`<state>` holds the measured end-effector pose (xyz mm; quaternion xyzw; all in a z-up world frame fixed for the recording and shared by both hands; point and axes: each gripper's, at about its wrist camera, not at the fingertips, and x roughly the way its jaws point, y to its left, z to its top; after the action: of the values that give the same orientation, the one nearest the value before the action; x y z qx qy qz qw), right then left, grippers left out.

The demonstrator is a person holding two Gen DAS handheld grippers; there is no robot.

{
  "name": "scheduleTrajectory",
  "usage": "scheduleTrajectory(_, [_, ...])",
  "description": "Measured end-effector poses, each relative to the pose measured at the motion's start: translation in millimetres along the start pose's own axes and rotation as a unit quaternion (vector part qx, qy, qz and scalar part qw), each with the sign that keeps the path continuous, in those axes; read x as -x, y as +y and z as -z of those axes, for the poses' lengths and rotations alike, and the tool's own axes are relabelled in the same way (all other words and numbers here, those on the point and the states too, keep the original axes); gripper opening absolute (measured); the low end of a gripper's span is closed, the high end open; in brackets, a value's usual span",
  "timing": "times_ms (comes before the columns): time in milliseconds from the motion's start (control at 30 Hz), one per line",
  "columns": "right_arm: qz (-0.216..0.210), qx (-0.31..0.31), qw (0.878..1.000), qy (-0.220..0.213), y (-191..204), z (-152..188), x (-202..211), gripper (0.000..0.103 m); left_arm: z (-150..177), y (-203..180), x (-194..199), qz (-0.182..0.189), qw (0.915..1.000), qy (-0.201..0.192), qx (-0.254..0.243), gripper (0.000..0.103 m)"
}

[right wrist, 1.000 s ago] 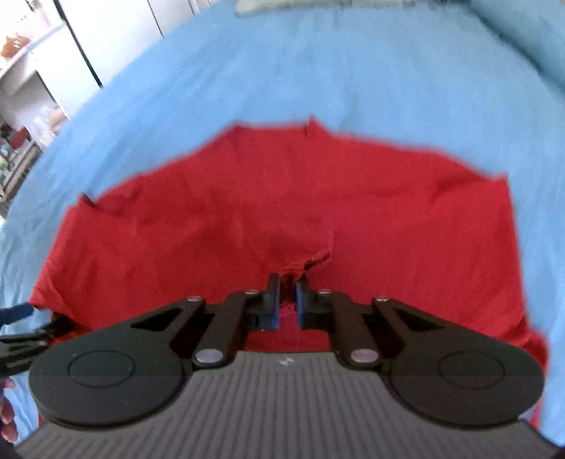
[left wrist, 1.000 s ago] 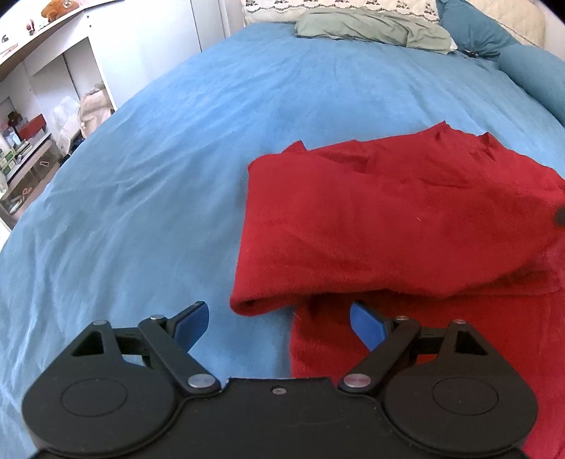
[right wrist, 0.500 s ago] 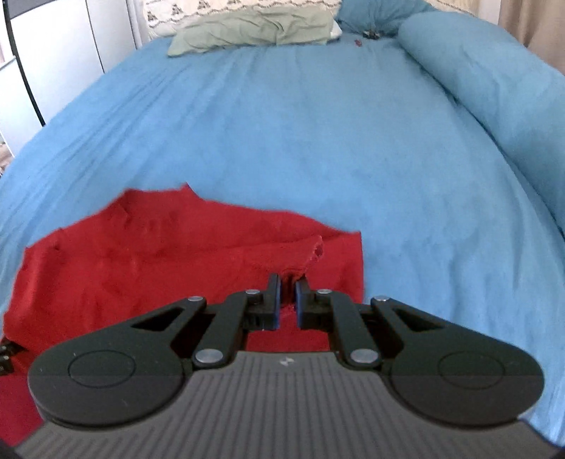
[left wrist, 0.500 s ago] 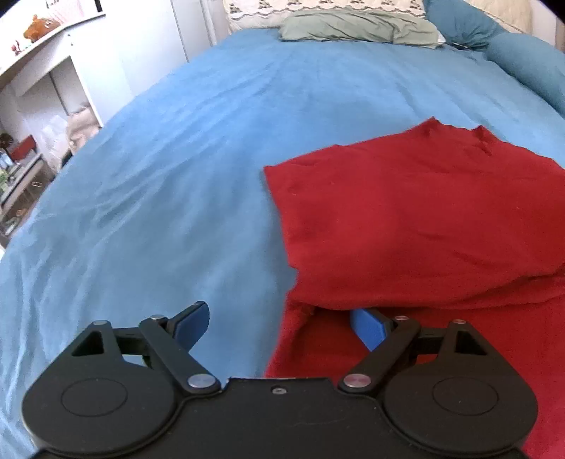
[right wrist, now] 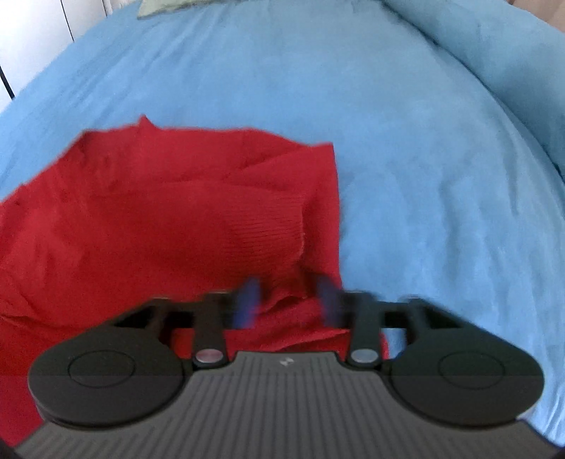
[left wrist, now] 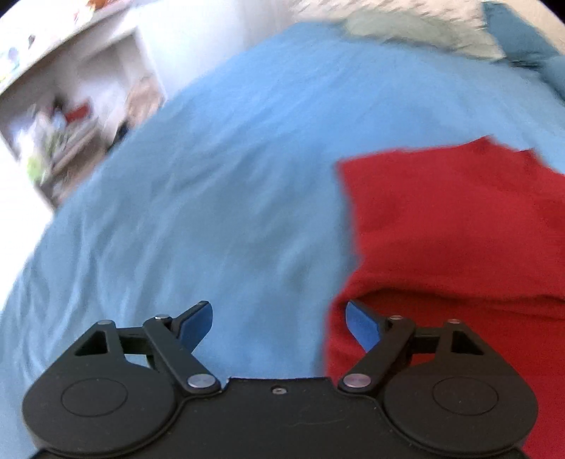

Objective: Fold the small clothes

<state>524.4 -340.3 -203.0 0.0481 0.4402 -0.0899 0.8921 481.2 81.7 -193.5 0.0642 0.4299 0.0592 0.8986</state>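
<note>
A red garment (left wrist: 459, 229) lies folded over itself on the blue bed cover (left wrist: 212, 212). In the left wrist view its left edge runs just past my right-hand blue pad. My left gripper (left wrist: 277, 310) stands wide with its jaws closing slightly and only bed cover between the pads. In the right wrist view the red garment (right wrist: 159, 219) fills the left half, a ribbed fold lying on top. My right gripper (right wrist: 289, 298) hovers over the garment's right corner. Its jaws are opening, blurred by motion, with a loose bit of cloth between the pads and not pressed.
White shelves (left wrist: 70, 116) with small items stand beyond the bed's left edge. Pillows (left wrist: 406, 28) lie at the head of the bed. A rolled blue duvet (right wrist: 494, 53) runs along the right side, and a white cabinet (right wrist: 35, 35) stands at far left.
My right gripper carried a pinch of red cloth to the right across the garment, then let it go and opened. The left gripper stayed wide near the garment's left edge.
</note>
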Motion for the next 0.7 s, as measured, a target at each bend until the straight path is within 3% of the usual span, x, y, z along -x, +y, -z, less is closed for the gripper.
scheduleTrajectory(100, [-0.061, 0.027, 0.997, -0.042, 12, 1, 17, 0.101, -10, -24, 27, 0.088, 0.9917, -0.06, -0.071, 0.096])
scheduleTrajectory(233, [-0.109, 0.037, 0.993, -0.029, 25, 4, 3, 0.101, -25, -58, 9, 0.174, 0.9767, -0.053, -0.113, 0.095])
scheduleTrajectory(367, [-0.107, 0.024, 0.994, 0.005, 19, 15, -19, 0.101, -23, -71, -39, 0.163, 0.9798, 0.03, -0.113, 0.095])
scheduleTrajectory(433, [-0.099, 0.022, 0.995, 0.011, 10, 25, -23, 0.101, -14, -58, -38, 0.182, 0.9801, 0.026, -0.075, 0.095])
scheduleTrajectory(633, [-0.094, 0.043, 0.995, 0.002, 1, 32, -19, 0.101, 2, -60, -28, 0.16, 0.9797, 0.03, -0.118, 0.093])
scheduleTrajectory(700, [-0.088, 0.051, 0.995, 0.002, 0, 28, -13, 0.1, -6, -54, -33, 0.16, 0.9813, 0.042, -0.099, 0.092])
